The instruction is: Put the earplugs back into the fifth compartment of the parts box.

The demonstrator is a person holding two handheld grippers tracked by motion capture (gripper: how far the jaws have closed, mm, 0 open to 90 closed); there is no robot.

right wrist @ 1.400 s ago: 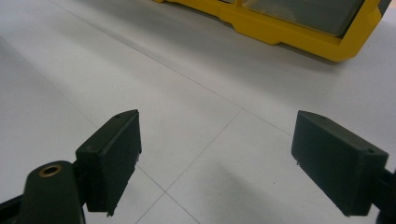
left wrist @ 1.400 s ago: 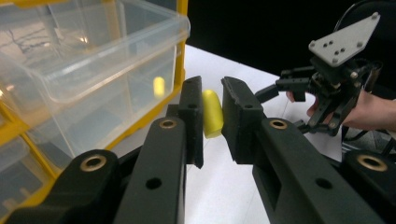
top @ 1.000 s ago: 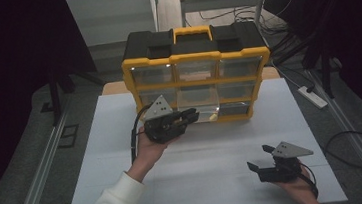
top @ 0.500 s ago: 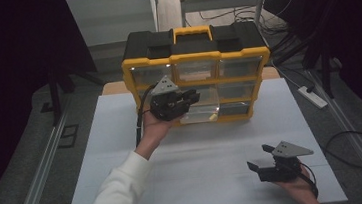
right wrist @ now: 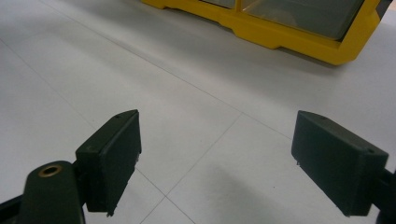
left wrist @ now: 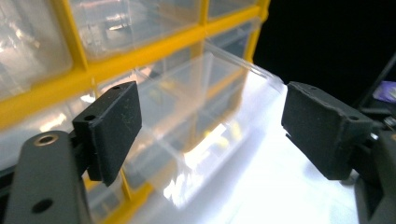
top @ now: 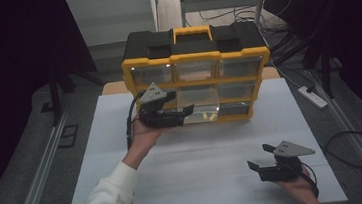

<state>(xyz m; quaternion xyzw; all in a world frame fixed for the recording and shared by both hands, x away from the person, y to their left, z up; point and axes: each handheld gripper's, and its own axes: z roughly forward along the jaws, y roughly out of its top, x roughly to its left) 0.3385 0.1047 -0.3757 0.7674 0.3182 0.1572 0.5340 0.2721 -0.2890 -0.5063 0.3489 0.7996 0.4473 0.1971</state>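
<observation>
We find the left gripper (top: 180,113) with jaws just opened, apart beside the clear drawer (top: 198,103), pulled out from the organizer (top: 195,60), presumably for access; the right gripper (top: 261,158), likewise apart, idles.

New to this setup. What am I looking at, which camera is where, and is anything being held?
There is no robot: a person holds a hand-operated two-jaw gripper in each hand at a white table. The high view looks down from above the person's side. The other two cameras ride on the grippers and look along their black jaws.

On the table stands a yellow and black organizer box with clear drawers. One clear drawer in the middle is pulled partway out, and small yellow pieces lie in it.

The left gripper is at that drawer. Its jaws have just been opening and now stand wide apart, with the drawer's clear wall between them but not pinched. The right gripper rests open low over the bare table, holding nothing.
</observation>
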